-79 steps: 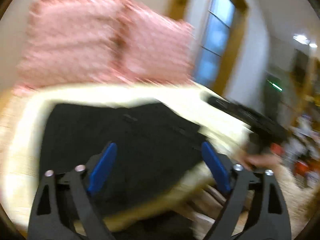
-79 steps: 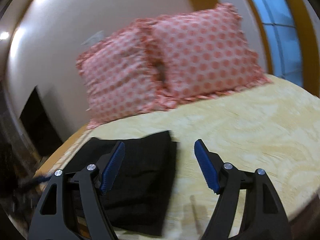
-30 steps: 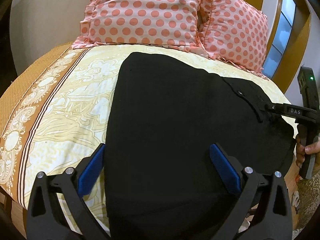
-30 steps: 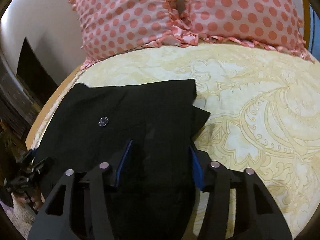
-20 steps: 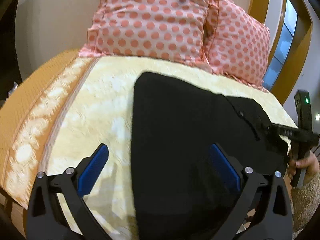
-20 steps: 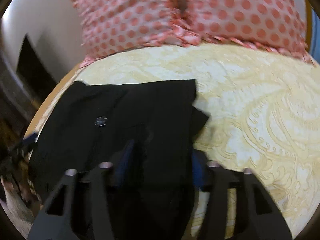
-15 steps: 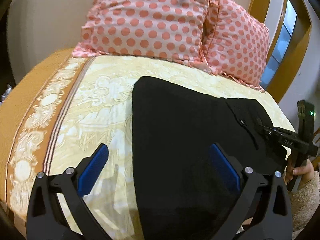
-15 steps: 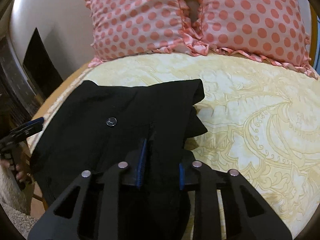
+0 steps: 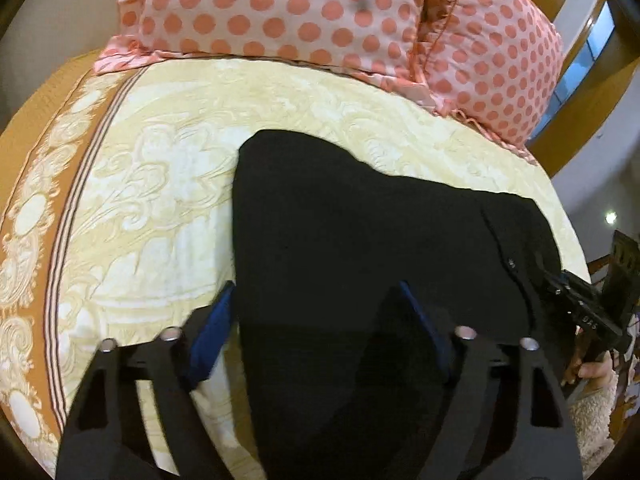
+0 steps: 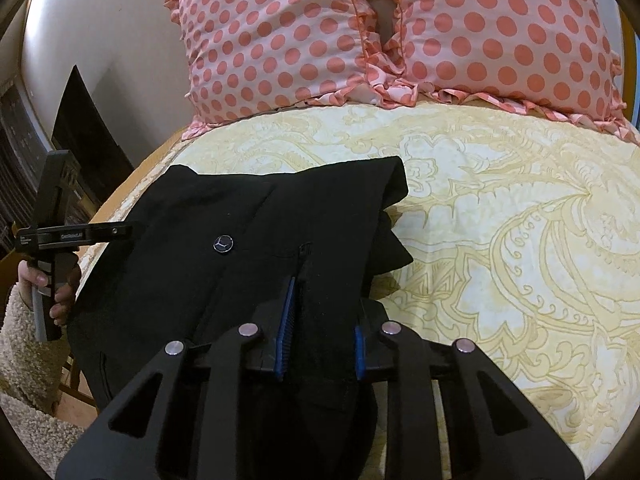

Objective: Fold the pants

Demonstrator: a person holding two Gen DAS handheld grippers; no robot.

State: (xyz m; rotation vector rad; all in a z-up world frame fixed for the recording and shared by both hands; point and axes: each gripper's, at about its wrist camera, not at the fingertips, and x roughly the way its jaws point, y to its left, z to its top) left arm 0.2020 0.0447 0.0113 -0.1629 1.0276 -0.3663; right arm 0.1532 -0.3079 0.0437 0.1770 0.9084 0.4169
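Pants: folded black fabric pants (image 9: pixel 360 240) lie centre frame on the yellow patterned bedspread (image 9: pixel 160 200).
Left gripper (image 9: pixel 316 320): jaws closing astride the pants' near left edge, not yet pinching.
Right gripper (image 10: pixel 320 320): narrow, clamped on a fabric fold.
Pillows: pink polka-dot pillows (image 10: pixel 400 32) along the top.

Near edge of the black pants (image 9: pixel 360 248) behind both grippers' fingers (image 10: pixel 286 316).
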